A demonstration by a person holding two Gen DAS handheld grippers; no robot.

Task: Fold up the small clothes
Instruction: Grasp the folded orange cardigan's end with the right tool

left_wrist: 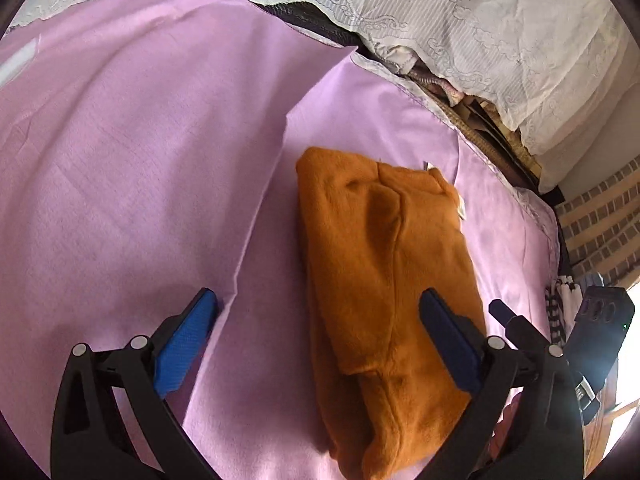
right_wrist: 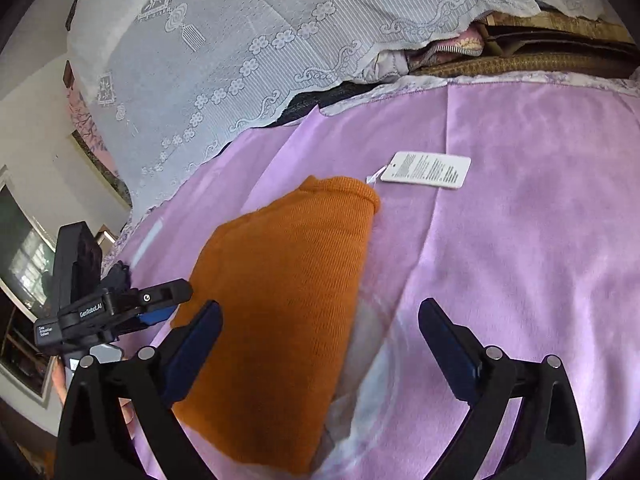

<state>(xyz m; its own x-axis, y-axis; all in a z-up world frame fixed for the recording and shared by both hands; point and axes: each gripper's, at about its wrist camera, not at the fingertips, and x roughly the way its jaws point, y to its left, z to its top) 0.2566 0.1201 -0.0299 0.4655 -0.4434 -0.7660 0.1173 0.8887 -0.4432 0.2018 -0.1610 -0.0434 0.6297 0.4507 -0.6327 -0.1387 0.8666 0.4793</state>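
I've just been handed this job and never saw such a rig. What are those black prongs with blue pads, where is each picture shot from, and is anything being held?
The prongs are two hand-held grippers; a person carries one in each hand. Each picture comes from a fisheye camera on one gripper, looking forward along its two fingers.

Left wrist view: the left gripper is open, with the orange garment lying folded on the pink sheet. One pad is over the garment, the other over bare sheet. The right gripper shows at the edge.

Right wrist view: the right gripper is open too, over the same garment. A white tag lies on the sheet beyond it, and lace cloth behind.

Nothing is held.
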